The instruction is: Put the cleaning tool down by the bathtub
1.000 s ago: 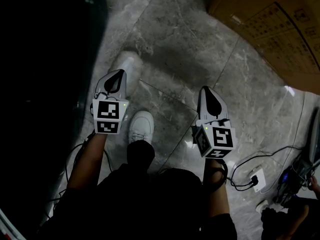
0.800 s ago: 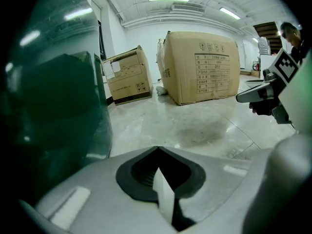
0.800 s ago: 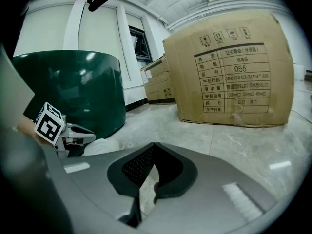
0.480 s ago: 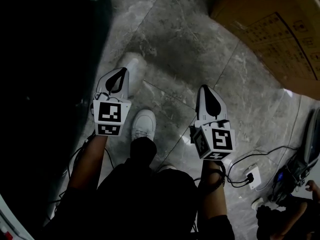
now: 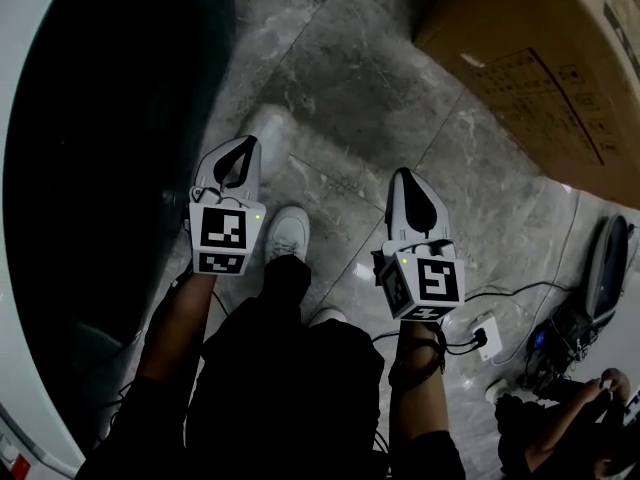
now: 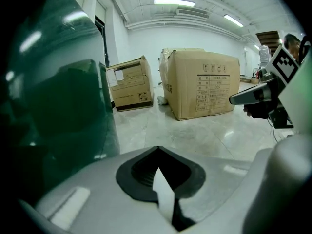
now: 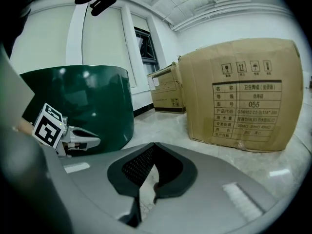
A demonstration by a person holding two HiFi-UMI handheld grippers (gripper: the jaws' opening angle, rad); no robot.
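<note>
The dark green bathtub (image 5: 110,148) with a white rim fills the left of the head view, and its curved wall shows in the left gripper view (image 6: 58,111) and the right gripper view (image 7: 92,101). My left gripper (image 5: 238,146) hangs close beside the tub wall, jaws shut and empty. My right gripper (image 5: 405,178) is held further right over the marble floor (image 5: 370,78), also shut with nothing in it. Each gripper shows in the other's view: the right gripper (image 6: 233,100) and the left gripper (image 7: 96,141). No cleaning tool is in view.
A large cardboard box (image 5: 550,68) stands ahead on the right, with a smaller box (image 6: 129,84) behind it by the wall. A white power strip (image 5: 487,336) and cables lie at lower right, near a crouching person (image 5: 560,428). My white shoes (image 5: 287,236) are below the grippers.
The head view has shifted, so the tub's white rim now shows at left and the box sits closer. Both grippers keep their pose, shut and empty. My feet have stepped forward.
</note>
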